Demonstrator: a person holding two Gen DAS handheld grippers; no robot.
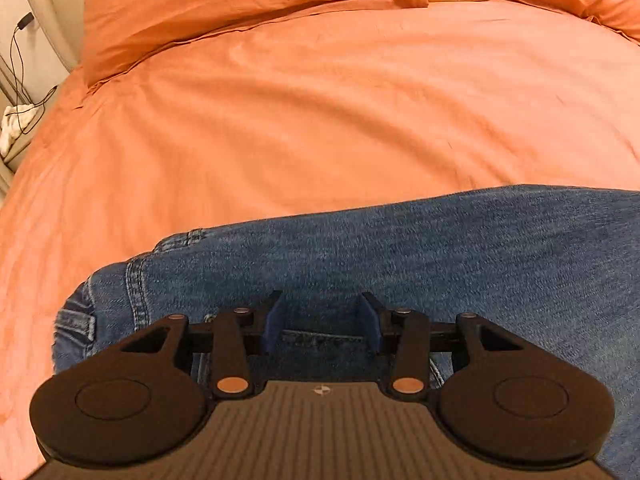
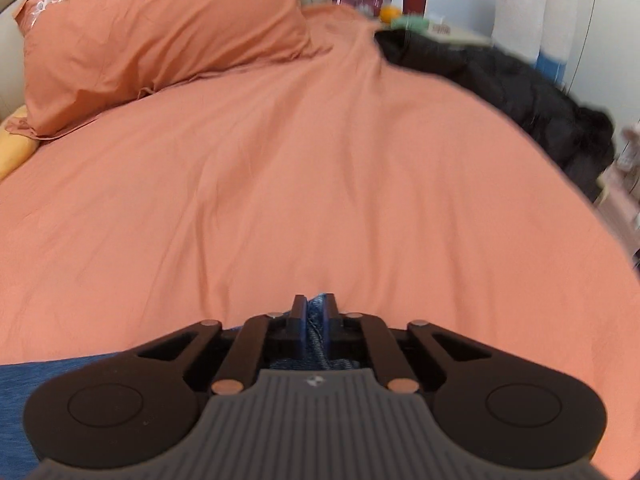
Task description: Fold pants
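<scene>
Blue denim pants (image 1: 400,256) lie across the near part of an orange bed sheet (image 1: 300,120). My left gripper (image 1: 322,320) is open, its jaws wide apart, low over the denim near the waistband end with stitched seams at the left. My right gripper (image 2: 316,312) is shut on a fold of the blue denim (image 2: 318,326), pinched between its fingers. More of the pants shows at the lower left of the right wrist view (image 2: 48,368).
Orange pillows (image 1: 224,12) (image 2: 160,36) lie at the head of the bed. A black garment (image 2: 500,84) is heaped at the bed's right edge. A bedside table with a cup and clutter (image 2: 416,4) stands behind. Cables (image 1: 20,60) hang at the left.
</scene>
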